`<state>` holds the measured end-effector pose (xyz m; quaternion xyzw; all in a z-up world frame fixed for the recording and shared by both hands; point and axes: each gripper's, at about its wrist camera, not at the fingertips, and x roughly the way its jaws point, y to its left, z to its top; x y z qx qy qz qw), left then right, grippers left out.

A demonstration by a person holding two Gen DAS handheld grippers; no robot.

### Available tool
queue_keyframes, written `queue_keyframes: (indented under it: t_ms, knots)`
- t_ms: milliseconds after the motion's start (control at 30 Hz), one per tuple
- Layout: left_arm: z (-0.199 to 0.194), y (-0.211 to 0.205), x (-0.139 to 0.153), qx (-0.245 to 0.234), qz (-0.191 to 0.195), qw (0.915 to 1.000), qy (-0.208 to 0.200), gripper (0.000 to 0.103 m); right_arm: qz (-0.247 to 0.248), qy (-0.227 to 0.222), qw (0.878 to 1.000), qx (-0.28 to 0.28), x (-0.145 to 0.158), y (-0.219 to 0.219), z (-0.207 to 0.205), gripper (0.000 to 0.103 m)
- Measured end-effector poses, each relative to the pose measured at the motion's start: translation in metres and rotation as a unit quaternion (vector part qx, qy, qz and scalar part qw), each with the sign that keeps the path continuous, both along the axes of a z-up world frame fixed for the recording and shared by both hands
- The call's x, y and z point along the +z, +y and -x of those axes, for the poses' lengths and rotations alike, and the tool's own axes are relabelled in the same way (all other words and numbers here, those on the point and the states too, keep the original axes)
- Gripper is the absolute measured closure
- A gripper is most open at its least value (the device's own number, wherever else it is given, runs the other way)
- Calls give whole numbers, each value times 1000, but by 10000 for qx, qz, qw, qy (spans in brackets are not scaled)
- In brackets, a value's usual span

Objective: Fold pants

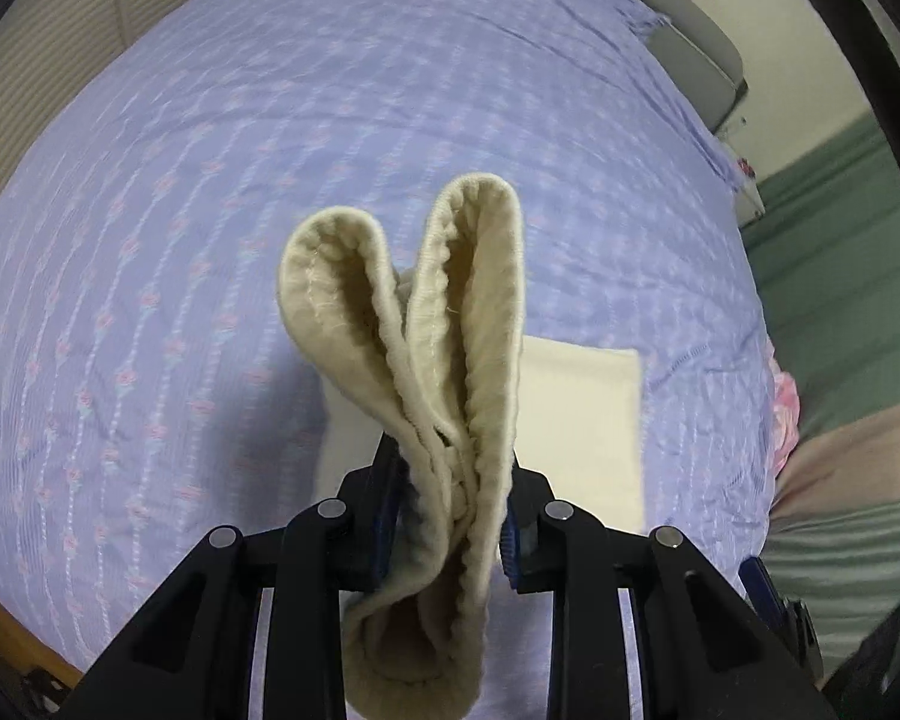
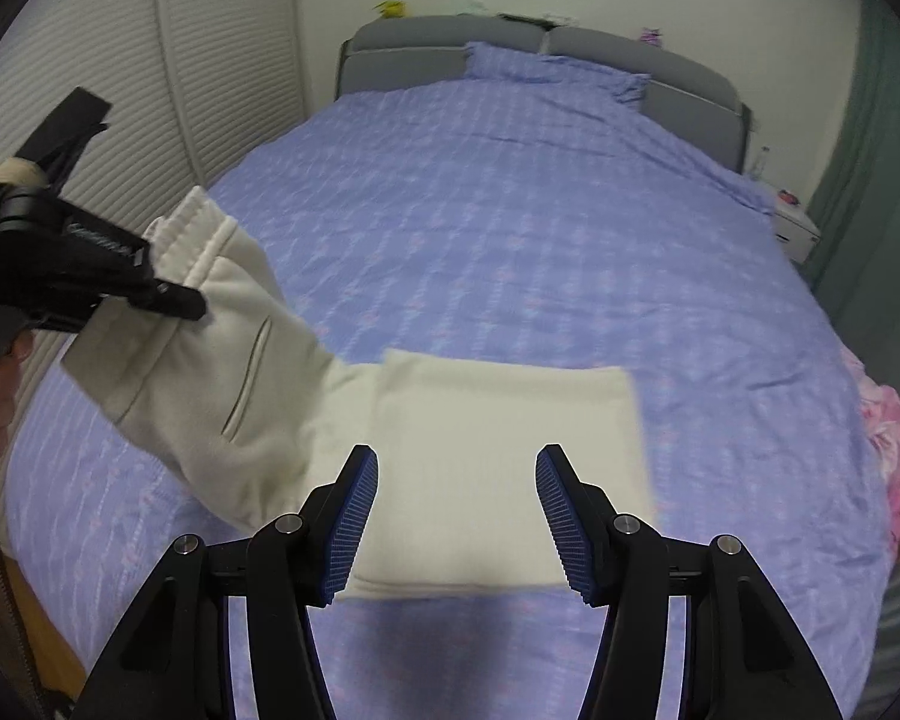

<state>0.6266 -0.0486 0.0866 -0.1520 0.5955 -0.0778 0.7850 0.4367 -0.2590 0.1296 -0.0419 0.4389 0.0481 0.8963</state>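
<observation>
left gripper (image 1: 450, 498) clamps the bunched waistband of cream pants (image 2: 480, 438), hiding its fingertips; right gripper (image 2: 457, 516) gapes empty above them.

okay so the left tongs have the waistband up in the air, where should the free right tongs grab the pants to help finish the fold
Probably the near left corner of the flat part of the pants, where the lifted waistband end held by the left tongs bends up. Bring the open right tongs in low from the near edge: that edge lies flat on the bedspread, facing them.

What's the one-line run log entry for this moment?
left gripper: shut on pants waistband, lifted | right gripper: open, empty | pants: legs folded flat on bed | fold: unfinished
</observation>
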Motion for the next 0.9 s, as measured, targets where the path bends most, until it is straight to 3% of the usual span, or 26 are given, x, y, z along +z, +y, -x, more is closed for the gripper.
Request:
queue_keyframes:
  t_ms: [167,333,567,633,767,900]
  knots:
    - [-7,-87,1,-342,-175,9993,-41,75,107,-129,9997,-192,13,-72,15,46]
    - [-19,-168,-29,-477,-551,9972,193,75,43,-40,9989,-465,-1,-139,12,46]
    - [-23,-263,-80,-1103,-1521,9802,620,72,81,225,9946,-1008,-26,-212,24,46]
    - [-18,-277,-82,-1260,-1501,9784,660,69,36,290,9934,-1110,-30,-223,28,46]
    - [-18,-283,-58,-1299,-795,9876,379,45,-64,347,9923,-1184,-33,-231,31,46]
    - [-15,-271,-18,-1331,-865,9872,-172,43,-278,289,9927,-1134,-31,-227,28,46]
